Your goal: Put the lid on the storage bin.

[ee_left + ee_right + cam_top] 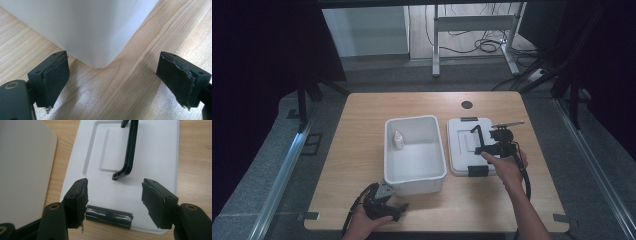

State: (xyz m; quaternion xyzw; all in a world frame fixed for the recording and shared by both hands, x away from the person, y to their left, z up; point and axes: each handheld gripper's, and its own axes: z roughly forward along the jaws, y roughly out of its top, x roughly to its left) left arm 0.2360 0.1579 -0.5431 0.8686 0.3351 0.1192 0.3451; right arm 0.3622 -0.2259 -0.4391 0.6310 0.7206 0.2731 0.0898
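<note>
Lower left of the high view, the left claw (398,207) rests on the worktop (362,150), jaws spread wide and gripping nothing. In the left gripper view its pads (55,77) frame the near corner of the white tub (82,27), close to it but not touching.

Centre frame, the tub (414,172) stands open, with a small white bottle (398,140) upright inside against its left wall.

Just right of it, the lid (458,150) lies flat on the worktop, black handle (477,135) standing up from its middle and black latches at its far and near edges. The right claw (484,150) hovers over it, jaws wide with nothing between them. In the right gripper view the near latch (108,216) sits low between the pads, and the handle (130,150) is further up the frame.

The risk, as I read it: if the claw shuts here it catches the latch or the lid's thin edge rather than the handle. A grip that far off centre would probably let the lid tilt, slide, or knock the tub alongside.
</note>
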